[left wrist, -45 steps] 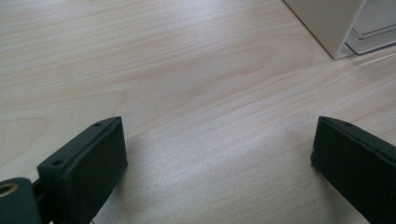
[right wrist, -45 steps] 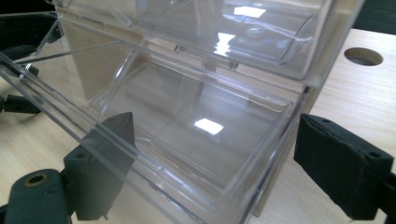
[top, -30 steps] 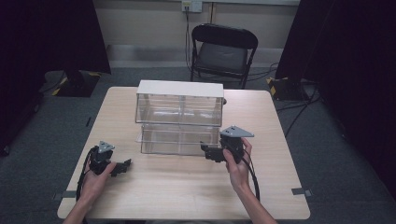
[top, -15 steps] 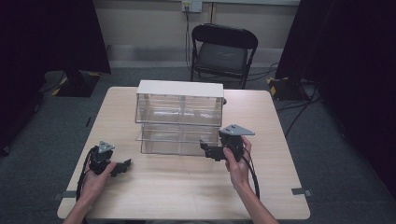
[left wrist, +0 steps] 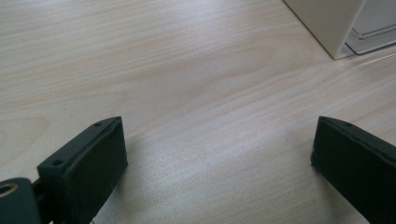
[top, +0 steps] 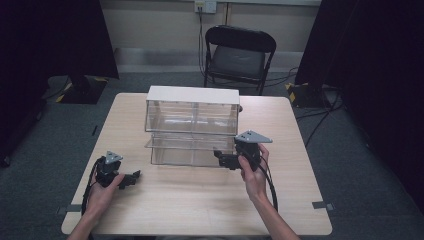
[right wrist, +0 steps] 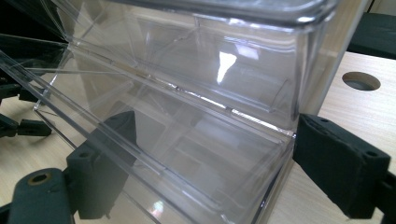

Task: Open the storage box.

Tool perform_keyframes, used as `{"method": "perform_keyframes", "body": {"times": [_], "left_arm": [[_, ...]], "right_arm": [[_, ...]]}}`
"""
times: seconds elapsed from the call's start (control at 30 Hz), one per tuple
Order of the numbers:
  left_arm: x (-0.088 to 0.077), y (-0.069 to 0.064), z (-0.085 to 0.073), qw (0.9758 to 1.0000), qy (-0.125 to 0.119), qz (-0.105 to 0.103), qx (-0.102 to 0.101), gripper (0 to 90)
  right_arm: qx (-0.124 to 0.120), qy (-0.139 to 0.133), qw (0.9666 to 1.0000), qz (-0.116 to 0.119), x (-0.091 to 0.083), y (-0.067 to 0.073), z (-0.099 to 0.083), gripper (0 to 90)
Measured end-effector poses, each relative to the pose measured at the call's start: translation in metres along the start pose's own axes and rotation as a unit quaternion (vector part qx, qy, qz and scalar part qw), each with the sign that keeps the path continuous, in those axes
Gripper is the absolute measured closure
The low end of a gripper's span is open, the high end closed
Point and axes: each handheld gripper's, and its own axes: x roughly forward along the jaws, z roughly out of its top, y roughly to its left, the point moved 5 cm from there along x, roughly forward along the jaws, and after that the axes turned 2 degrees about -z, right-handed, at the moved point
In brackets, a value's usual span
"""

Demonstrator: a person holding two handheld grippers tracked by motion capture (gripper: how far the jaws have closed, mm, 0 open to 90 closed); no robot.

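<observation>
The right tool (top: 223, 159) is seen just right of the frame's centre in the high view, held by the right hand (top: 254, 172) against the lower right corner of the clear drawer unit (top: 192, 125). In the right gripper view its jaws are spread wide, one showing behind the transparent front of the lower drawer (right wrist: 187, 158) at lower left, the other outside the drawer's end wall at lower right; nothing is pinched between them. The lower drawer is seen pulled slightly forward of the tier above it. The drawer unit stands at mid-frame in the high view on the worktop (top: 280, 150), its white top (top: 192, 94) towards the folding chair (top: 239, 56) at upper centre. The left tool (top: 129, 178) is held low at lower left, well apart from the unit; in the left gripper view its jaws are spread over bare wood, with a corner of the unit at upper right.
</observation>
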Motion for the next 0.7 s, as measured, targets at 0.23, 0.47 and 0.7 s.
{"method": "perform_keyframes", "body": {"times": [0.23, 0.47, 0.7], "left_arm": [[0.000, 0.000, 0.000, 1.0000, 0.000, 0.000, 0.000, 2.9], [0.000, 0.000, 0.000, 1.0000, 0.000, 0.000, 0.000, 3.0], [0.000, 0.000, 0.000, 1.0000, -0.001, 0.000, 0.000, 2.9]], "right_arm": [[0.002, -0.006, 1.0000, -0.002, 0.001, -0.002, 0.007, 13.1], [0.003, -0.009, 0.9999, -0.004, 0.001, -0.002, 0.011, 13.1], [0.002, -0.009, 0.9999, -0.003, 0.001, -0.003, 0.013, 13.0]]}}
